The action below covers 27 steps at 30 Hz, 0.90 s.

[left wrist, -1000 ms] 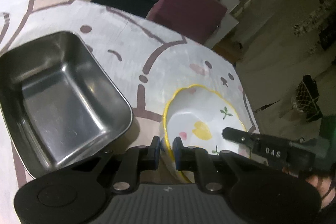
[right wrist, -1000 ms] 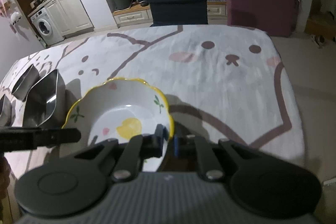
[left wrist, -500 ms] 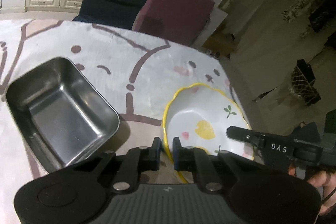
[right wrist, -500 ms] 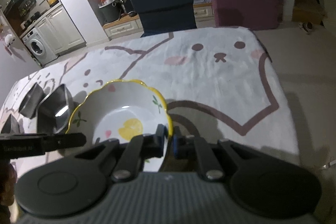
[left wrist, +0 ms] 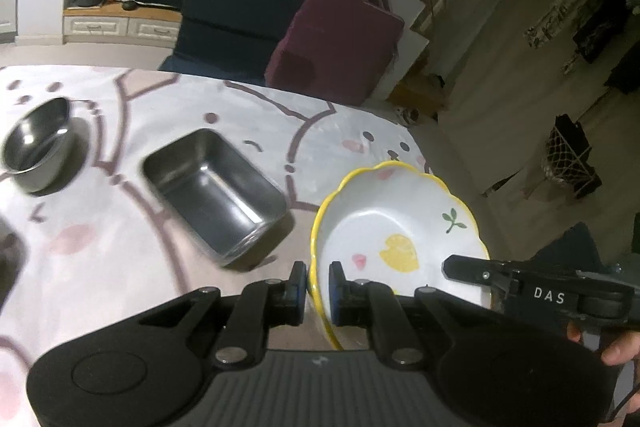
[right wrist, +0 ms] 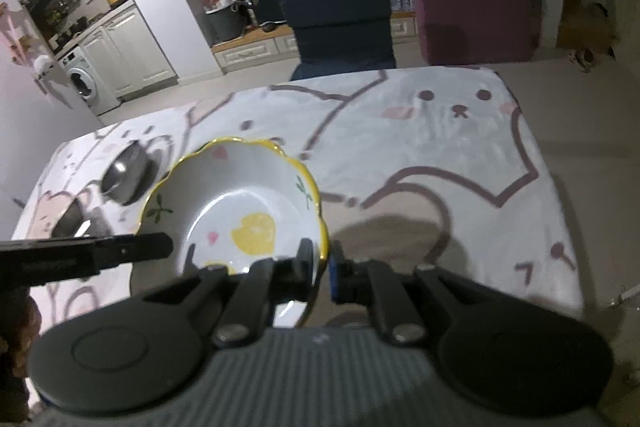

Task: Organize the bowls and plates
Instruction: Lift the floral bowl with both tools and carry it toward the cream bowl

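A white ceramic bowl point(left wrist: 400, 227) with a wavy yellow rim and a yellow flower inside hangs above the table, held from both sides. My left gripper point(left wrist: 318, 285) is shut on its left rim. My right gripper point(right wrist: 322, 263) is shut on its right rim, where the bowl point(right wrist: 240, 211) fills the middle left of the right wrist view. A rectangular steel tray point(left wrist: 214, 193) and a round steel bowl point(left wrist: 34, 143) rest on the cloth below and to the left. The right gripper's finger crosses the left wrist view at the lower right.
The table is covered by a white cloth point(right wrist: 440, 147) with pink cartoon outlines. A dark blue chair point(right wrist: 340, 11) and a maroon chair point(right wrist: 476, 3) stand at the far edge. Another steel dish point(right wrist: 128, 173) sits at the left. The table's right edge drops to the floor.
Both grippers have lifted the ceramic bowl off the cloth, up and back. The steel tray now looks smaller and farther, and a round steel bowl has come into view at the left.
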Available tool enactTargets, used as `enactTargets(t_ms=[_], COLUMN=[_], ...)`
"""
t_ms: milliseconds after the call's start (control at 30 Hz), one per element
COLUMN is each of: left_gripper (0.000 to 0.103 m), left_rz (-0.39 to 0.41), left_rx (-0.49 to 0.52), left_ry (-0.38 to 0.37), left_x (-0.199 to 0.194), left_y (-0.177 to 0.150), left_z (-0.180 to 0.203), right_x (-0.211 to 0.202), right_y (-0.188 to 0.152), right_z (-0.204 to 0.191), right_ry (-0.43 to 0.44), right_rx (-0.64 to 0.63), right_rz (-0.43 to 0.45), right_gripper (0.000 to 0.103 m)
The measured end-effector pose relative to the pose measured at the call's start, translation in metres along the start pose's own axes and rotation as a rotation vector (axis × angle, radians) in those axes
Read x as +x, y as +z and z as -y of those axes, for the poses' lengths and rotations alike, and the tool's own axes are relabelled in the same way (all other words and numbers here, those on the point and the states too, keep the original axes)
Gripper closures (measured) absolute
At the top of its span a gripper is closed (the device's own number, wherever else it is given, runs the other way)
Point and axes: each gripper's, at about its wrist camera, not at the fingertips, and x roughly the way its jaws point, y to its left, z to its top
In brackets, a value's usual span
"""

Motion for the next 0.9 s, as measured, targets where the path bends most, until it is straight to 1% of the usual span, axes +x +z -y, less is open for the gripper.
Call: enactTargets(t_ms=[267, 433, 700, 733, 767, 900], left_gripper=[0.091, 0.091, 0.091, 0.091, 0.091, 0.091], left_rz=[0.02, 0.025, 0.017, 0.014, 0.012, -0.006], left_rx=[-0.036, -0.059, -0.081, -0.085, -0.087, -0.096], left_ry=[0.028, 0.043, 0.081, 0.085, 0.088, 0.095], left_x=[-0.067, -0.096, -0.131, -0.134, -0.136, -0.139], left_y=[-0.038, -0.061, -0.095, -0.098, -0.101, -0.113], left_z=[-0.034, -0.054, -0.088, -0.092, -0.096, -0.109], right_x=[-0.024, -0.03, -0.028, -0.028, -0.028, -0.02], right_y=[-0.033, -0.054, -0.086, -0.09, -0.094, -0.108], right_z=[-0.055, -0.087, -0.128, -0.132, -0.138, -0.152], right_ry=[0.027, 0.037, 0.068, 0.073, 0.111, 0.119], right_rx=[-0.004, -0.01, -0.015, -0.014, -0.014, -0.013], right_rz=[-0.015, -0.029, -0.067, -0.073, -0.071, -0.096], right_gripper=[0.094, 0.094, 0.094, 0.094, 0.094, 0.094])
